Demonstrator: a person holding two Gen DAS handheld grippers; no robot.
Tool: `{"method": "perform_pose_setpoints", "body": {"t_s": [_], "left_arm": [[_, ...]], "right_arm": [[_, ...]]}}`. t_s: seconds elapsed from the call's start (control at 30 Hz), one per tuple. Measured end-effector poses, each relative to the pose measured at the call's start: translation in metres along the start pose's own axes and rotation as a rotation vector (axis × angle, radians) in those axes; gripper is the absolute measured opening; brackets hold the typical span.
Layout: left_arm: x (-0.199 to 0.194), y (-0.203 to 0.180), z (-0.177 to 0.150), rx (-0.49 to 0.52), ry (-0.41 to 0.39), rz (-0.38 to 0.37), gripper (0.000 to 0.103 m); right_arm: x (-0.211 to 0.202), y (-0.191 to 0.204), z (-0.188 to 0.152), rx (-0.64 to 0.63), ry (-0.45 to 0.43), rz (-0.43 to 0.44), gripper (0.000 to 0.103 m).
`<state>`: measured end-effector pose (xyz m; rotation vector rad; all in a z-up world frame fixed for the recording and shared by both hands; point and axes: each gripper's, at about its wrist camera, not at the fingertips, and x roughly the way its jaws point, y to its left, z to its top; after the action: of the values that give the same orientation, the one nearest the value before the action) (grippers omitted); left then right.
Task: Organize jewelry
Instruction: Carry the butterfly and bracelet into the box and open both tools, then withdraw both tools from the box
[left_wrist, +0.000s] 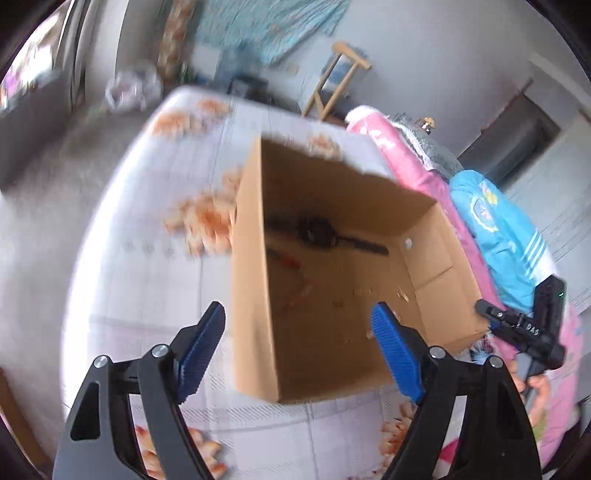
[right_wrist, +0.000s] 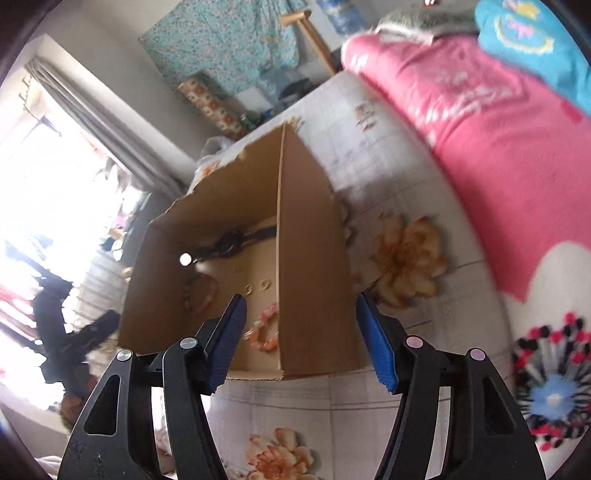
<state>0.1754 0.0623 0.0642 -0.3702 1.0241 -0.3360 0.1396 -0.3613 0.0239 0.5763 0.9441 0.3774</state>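
Both claws spread wide, gripping nothing: left claw (left_wrist: 299, 332) and right claw (right_wrist: 301, 325) hover above the cardboard box (left_wrist: 255, 280), pink bead bracelet (right_wrist: 264, 328) right below.

A: Daylight floods both fisheye views; in the right wrist view a blown-out bright window (right_wrist: 55, 206) glares white at the left, washing out detail.

B: Motion blur smears the floral white bedsheet (left_wrist: 155, 206) and the open brown cardboard box (left_wrist: 255, 280); its inside lies in soft shade.

A: Edges bend and darken into a black vignette; the pink blanket (right_wrist: 491, 122) is soft.
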Motion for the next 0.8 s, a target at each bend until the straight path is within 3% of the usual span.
{"method": "perform_pose_setpoints", "body": {"t_s": [0.07,0.4,0.8], "left_arm": [[0.012,0.004,-0.008,-0.043,0.049,-0.066,0.08],[-0.007,-0.007,-0.043,-0.035,0.012,-0.041,0.08],[-0.046,-0.019,-0.114,-0.021,-0.012,-0.07,0.08]], "right_arm": [[0.005,0.002,0.0,0.0,0.023,0.039,0.061],[-0.011,0.024,-0.021,-0.056,0.029,-0.056,0.06],[-0.048,0.022,-0.078,-0.054,-0.032,-0.075,0.061]]}}
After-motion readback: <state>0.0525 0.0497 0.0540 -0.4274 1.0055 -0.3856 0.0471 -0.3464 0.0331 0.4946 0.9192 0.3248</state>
